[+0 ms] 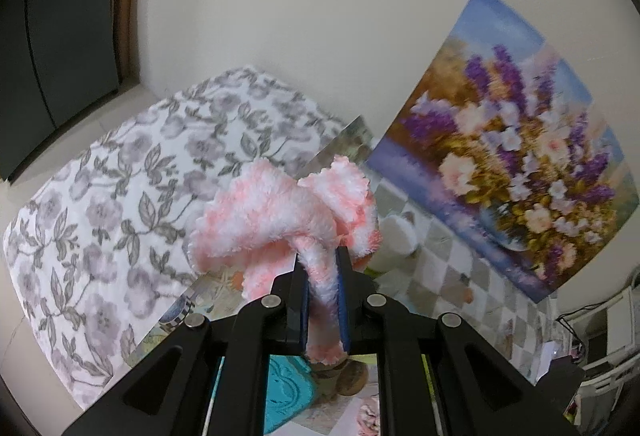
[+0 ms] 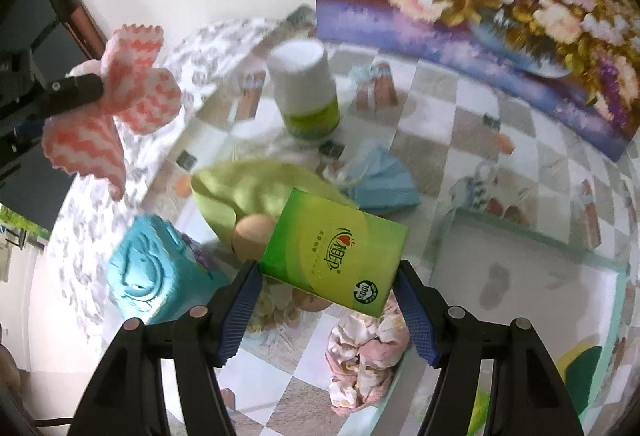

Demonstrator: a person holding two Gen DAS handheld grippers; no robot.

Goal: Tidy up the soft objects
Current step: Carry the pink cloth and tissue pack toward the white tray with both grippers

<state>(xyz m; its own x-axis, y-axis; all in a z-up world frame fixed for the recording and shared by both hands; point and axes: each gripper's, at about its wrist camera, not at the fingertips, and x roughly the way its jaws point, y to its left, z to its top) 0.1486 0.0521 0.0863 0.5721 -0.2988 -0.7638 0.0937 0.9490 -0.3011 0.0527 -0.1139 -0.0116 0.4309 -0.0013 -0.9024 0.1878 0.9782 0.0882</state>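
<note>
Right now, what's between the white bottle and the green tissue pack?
In the right wrist view, a crumpled yellow-green cloth lies between the white bottle and the green tissue pack; a brown egg peeks beside the pack.

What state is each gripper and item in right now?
left gripper: shut on pink cloth, raised.
pink cloth: pinched, hanging bunched.
right gripper: shut on green tissue pack.
green tissue pack: held, tilted.
white bottle: upright, capped.
yellow-green cloth: crumpled on table.
blue cloth: crumpled on table.
</note>
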